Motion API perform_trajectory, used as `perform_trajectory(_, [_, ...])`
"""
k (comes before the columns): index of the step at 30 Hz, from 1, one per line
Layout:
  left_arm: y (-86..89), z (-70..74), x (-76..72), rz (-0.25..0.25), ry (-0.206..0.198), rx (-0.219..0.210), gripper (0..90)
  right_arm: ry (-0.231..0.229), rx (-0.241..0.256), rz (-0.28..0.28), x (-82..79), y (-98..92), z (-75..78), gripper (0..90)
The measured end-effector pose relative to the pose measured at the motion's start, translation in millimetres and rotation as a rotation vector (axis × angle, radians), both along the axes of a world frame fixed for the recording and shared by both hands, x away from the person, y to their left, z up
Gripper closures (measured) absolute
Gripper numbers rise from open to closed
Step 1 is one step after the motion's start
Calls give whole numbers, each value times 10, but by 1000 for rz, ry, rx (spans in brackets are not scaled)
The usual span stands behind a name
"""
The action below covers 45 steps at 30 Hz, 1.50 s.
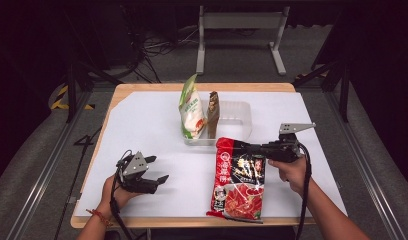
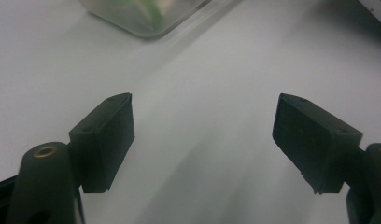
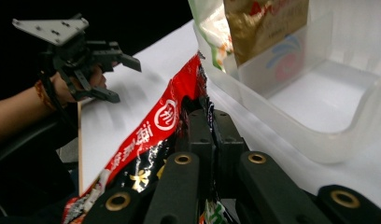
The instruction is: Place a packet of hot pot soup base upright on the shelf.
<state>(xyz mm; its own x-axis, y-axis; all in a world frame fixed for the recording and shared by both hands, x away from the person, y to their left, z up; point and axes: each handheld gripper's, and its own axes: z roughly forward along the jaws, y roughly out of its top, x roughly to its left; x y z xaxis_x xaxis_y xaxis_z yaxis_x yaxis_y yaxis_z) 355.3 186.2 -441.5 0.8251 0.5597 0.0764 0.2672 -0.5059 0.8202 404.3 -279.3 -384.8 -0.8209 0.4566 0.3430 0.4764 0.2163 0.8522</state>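
In the left gripper view the clear bin (image 2: 146, 16) is blurred and cut off by the top edge. In the right gripper view the red packet (image 3: 146, 135) hides the jaw tips of the right gripper (image 3: 205, 116), and the 2 bags (image 3: 254, 28) are cropped at the top.

Your tabletop (image 1: 142, 125) is a wooden board covered almost fully by a white sheet, with bare wood showing along the far edge and at the far left corner. Directly on it sits a clear plastic bin (image 1: 237, 120) near the far middle. Just in front of that bin, a red and black packet (image 1: 239, 180) reaches toward your near edge.
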Motion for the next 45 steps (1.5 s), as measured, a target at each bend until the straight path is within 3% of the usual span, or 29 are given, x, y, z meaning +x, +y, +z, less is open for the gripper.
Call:
perform_trajectory(8, [19,12,-31,8,-6,-5,216,-80,45,12,-135,42,307,891])
perform_trajectory(20, [3,19,-24,10,-6,-4,217,-155,74,-8,-241,63,553,893])
perform_trajectory(29, [-26,48,-61,10,-24,5,217,-202,66,-12,-307,126,684,894])
perform_trajectory(38, [1,44,-72,20,-24,7,217,-244,76,-47,-292,99,833,893])
perform_trajectory(45, [3,41,-70,22,-22,7,217,-282,96,-119,-260,6,997,894])
